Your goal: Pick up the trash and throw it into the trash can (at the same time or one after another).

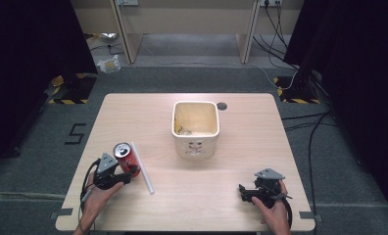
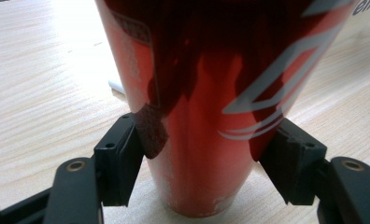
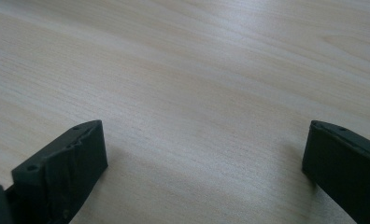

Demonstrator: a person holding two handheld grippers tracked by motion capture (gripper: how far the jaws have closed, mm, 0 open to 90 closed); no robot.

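Red can (image 1: 126, 157) at near-left of worktop (image 1: 241, 161), tilted, silver top toward camera in high view; held in left tool (image 1: 122, 175), base end between the 2 jaws; in left gripper view can (image 2: 211, 102) rising from between black pads (image 2: 120, 158), each pad pressed against a side of the body near its lower end, jaws part-open to can's width; worn paint near can's rim; pale worktop (image 2: 38, 84) behind it.

White straw-like stick (image 1: 143, 168) flat on worktop just right of can, running from near can's top toward near edge; touching can or not, cannot tell.

Cream square bin (image 1: 195, 128) upright at worktop centre, well apart from both tools, open top, some debris inside; small dark round hole (image 1: 222, 105) in worktop just beyond bin's far-right corner.

Right tool (image 1: 246, 192) at near-right, low over worktop, held by right hand (image 1: 275, 213), pointing left; in right gripper view 2 jaws spread wide, nothing between them, bare wood grain (image 3: 197, 93) beyond.

Left hand (image 1: 98, 196) behind left tool, forearm entering from bottom edge.
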